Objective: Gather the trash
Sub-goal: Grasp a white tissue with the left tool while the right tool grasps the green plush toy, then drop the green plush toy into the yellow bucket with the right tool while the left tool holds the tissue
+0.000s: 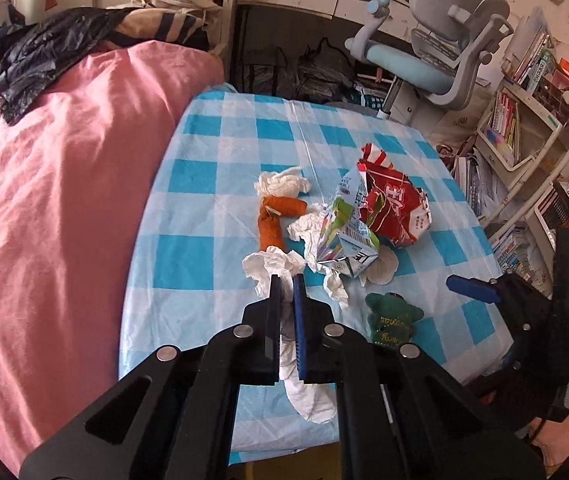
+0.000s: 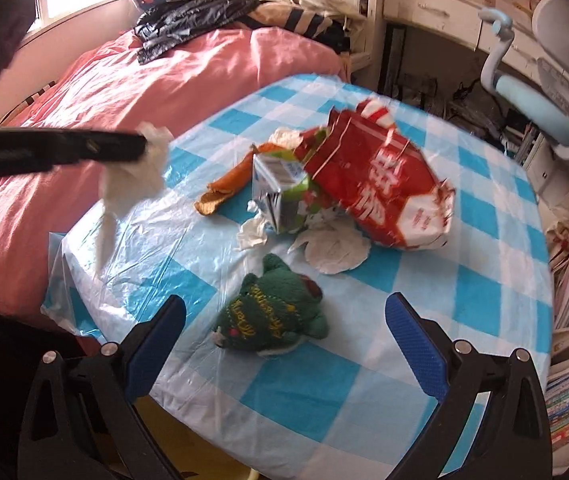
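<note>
My left gripper [image 1: 286, 280] is shut on a crumpled white tissue [image 1: 272, 266] and holds it above the checked table; from the right wrist view the same gripper [image 2: 140, 146] holds the tissue [image 2: 132, 178] hanging in the air. My right gripper [image 2: 284, 312] is open and empty, just in front of a green plush toy [image 2: 272, 312]. On the table lie a torn red snack bag [image 2: 388, 188], a crushed drink carton [image 2: 280, 192], orange peel [image 2: 224, 190], more white tissues [image 2: 252, 232] and a white paper disc [image 2: 336, 250].
The table has a blue-and-white checked plastic cover [image 2: 464, 280]. A pink bed [image 1: 52, 184] borders its left side. A grey and blue desk chair [image 1: 436, 64] and crowded bookshelves [image 1: 516, 128] stand to the right.
</note>
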`<act>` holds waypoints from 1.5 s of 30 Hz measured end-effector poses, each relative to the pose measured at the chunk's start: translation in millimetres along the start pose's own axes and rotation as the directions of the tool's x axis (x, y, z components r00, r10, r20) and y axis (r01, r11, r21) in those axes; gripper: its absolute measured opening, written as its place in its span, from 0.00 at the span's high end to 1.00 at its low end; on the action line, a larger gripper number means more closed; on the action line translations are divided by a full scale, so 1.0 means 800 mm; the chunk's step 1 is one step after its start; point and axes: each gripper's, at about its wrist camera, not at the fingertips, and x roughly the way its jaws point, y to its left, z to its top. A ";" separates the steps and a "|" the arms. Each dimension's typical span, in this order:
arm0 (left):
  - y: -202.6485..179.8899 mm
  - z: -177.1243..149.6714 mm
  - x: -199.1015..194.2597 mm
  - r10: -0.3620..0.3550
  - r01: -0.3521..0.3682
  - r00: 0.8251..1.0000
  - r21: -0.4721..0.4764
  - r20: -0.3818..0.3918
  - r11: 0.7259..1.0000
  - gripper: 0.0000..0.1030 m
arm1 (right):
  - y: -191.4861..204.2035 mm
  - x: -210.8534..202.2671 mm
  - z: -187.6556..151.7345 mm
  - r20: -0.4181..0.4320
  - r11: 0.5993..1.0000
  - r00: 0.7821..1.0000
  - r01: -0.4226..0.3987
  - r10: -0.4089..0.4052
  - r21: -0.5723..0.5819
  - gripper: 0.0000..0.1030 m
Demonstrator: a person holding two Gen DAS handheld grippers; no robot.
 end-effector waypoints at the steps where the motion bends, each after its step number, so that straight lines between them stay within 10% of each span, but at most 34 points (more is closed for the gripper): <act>1: 0.008 0.000 -0.004 -0.011 0.011 1.000 -0.023 0.004 1.000 0.94 | -0.001 0.005 0.000 -0.015 1.000 1.000 -0.002 0.002 0.006 0.13; 12: 0.005 0.008 -0.018 -0.017 0.018 0.998 -0.013 0.062 1.000 0.94 | -0.018 0.027 -0.002 -0.066 0.994 0.997 -0.031 0.038 0.105 0.43; 16: 0.006 0.012 -0.019 -0.022 0.022 0.998 -0.011 0.064 1.000 0.94 | -0.016 0.029 -0.003 -0.078 0.992 0.994 -0.064 0.073 0.106 0.71; 37: 0.001 0.020 -0.024 0.022 -0.022 0.994 0.004 0.109 1.000 0.94 | 0.017 -0.027 -0.008 0.046 0.982 0.981 -0.186 0.186 -0.011 0.74; 45: 0.000 0.017 -0.024 0.019 -0.020 0.994 0.010 0.111 1.000 0.94 | 0.057 -0.035 -0.030 -0.048 0.945 0.953 -0.301 0.298 -0.126 0.74</act>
